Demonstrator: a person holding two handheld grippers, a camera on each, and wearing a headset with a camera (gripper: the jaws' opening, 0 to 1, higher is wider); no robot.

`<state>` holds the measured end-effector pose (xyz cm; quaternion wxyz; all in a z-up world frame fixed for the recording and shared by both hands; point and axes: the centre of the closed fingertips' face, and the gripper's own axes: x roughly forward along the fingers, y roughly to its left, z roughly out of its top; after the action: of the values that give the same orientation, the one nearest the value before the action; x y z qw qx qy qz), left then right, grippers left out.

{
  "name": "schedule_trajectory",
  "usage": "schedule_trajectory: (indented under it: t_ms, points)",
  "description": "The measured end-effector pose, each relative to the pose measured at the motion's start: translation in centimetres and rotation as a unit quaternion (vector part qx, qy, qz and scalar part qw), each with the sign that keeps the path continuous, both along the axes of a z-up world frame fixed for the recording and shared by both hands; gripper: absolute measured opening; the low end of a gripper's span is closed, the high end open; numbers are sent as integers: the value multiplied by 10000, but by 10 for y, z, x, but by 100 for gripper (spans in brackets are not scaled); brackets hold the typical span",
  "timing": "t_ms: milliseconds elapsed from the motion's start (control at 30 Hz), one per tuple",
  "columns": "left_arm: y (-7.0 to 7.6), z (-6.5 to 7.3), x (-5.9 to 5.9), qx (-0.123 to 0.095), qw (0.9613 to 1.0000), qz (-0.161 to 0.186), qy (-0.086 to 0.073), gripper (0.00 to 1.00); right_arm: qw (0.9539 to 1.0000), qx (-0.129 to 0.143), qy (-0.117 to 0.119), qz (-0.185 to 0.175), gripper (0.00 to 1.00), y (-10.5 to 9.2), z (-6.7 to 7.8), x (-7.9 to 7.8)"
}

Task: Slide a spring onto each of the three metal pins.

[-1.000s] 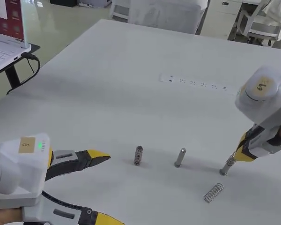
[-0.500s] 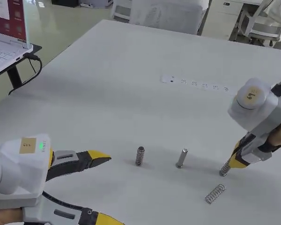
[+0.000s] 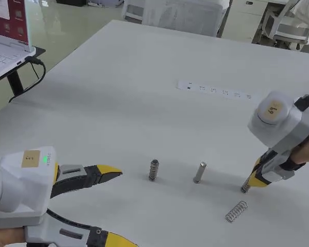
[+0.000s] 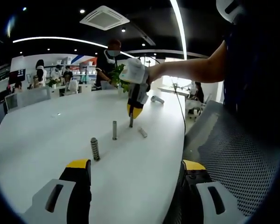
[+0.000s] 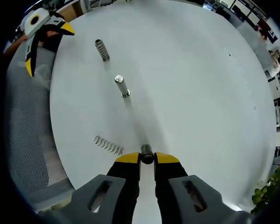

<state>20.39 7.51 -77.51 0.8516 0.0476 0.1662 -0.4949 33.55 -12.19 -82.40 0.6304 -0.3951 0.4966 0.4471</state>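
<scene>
Lowered since a second ago: the right hand-held gripper [image 3: 255,180] now sits closer to the surface [image 3: 144,113], and less of the gripped spring [image 5: 147,153] shows beneath its yellow tips. Its jaws are drawn almost together, pinching that spring at its upper coils. Judgement: the spring is being run down the end pin [image 3: 244,189] and is close to seated; it has not yet been released.

Left hand-held gripper [image 4: 136,164] is unchanged in position, low at the near edge, jaws spread wide and holding nothing.

Remaining items: sprung pin [image 3: 153,170], already carrying its spring, is the farthest from the right hand-held gripper. Bare pin [image 3: 199,173] stands upright between that one and the right hand-held gripper, uncovered. Loose spring [image 3: 236,211] lies on its side just beside the right hand-held gripper, apart from every pin. Judgement: one pin done, one nearly done, one outstanding, with the loose spring the evident candidate.

Surface is white and matt, with a flush socket strip [image 3: 213,91] well beyond both hand-held grippers. Room is an open office: laptop [image 3: 5,36] off to the left hand-held gripper's side, chairs [image 3: 283,25] at the far end, other people [image 4: 105,70] standing in the distance
</scene>
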Motion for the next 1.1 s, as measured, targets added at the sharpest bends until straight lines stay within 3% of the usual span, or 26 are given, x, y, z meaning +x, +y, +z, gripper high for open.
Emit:
schedule_trajectory:
  t_ms: [367, 733, 1100]
  points:
    - [-4, 1, -1, 22, 10000, -22, 4, 74, 9999, 83, -50, -107, 15, -11, 0, 0]
    - [-6, 1, 0, 23, 10000, -68, 6, 74, 9999, 38, 28, -128, 15, -24, -6, -20]
    - [-3, -2, 3, 23, 10000, -90, 6, 73, 9993, 175, 122, 323, 17, -7, -5, -44]
